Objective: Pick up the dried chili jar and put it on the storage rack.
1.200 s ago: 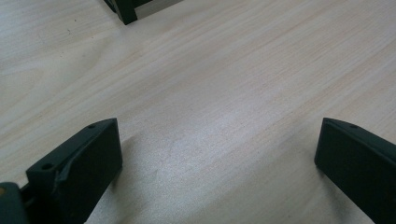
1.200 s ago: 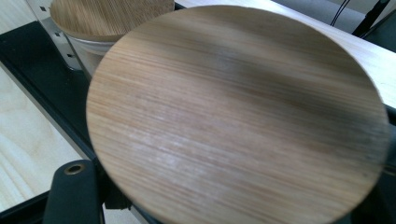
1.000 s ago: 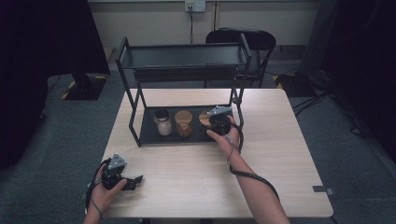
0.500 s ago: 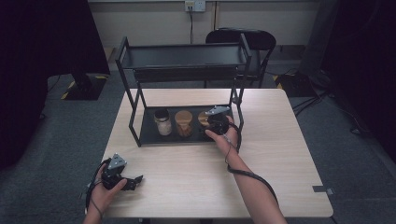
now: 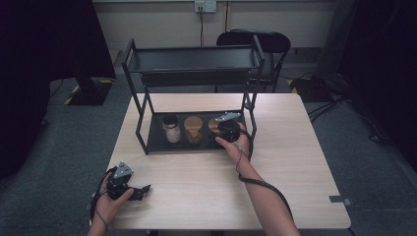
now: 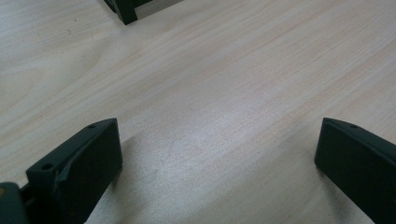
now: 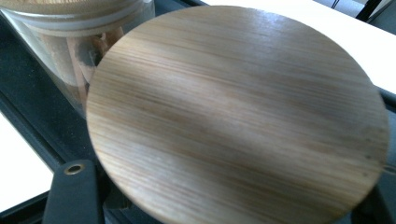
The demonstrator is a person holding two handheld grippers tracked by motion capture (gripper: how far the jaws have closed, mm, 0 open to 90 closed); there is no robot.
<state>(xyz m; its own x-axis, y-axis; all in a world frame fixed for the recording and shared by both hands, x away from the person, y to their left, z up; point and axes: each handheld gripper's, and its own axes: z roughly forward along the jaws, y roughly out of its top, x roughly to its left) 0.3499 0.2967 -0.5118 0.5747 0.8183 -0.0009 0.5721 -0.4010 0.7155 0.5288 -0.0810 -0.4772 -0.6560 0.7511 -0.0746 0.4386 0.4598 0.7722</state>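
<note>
The right gripper (image 5: pixel 227 129) is closed on the wooden-lidded jar (image 7: pixel 238 116), low on the rack's bottom shelf (image 5: pixel 156 140), mid-frame. Nothing is changed since a moment ago, so the jar is probably not lifted yet. The left gripper (image 6: pixel 219 163) is held wide open over the table (image 6: pixel 224 70), lower left.

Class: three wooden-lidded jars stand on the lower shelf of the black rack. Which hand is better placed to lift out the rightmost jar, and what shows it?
The right. The right gripper is already at the rightmost jar, jaws shut around it. The left gripper rests open on the table's near corner.
</note>
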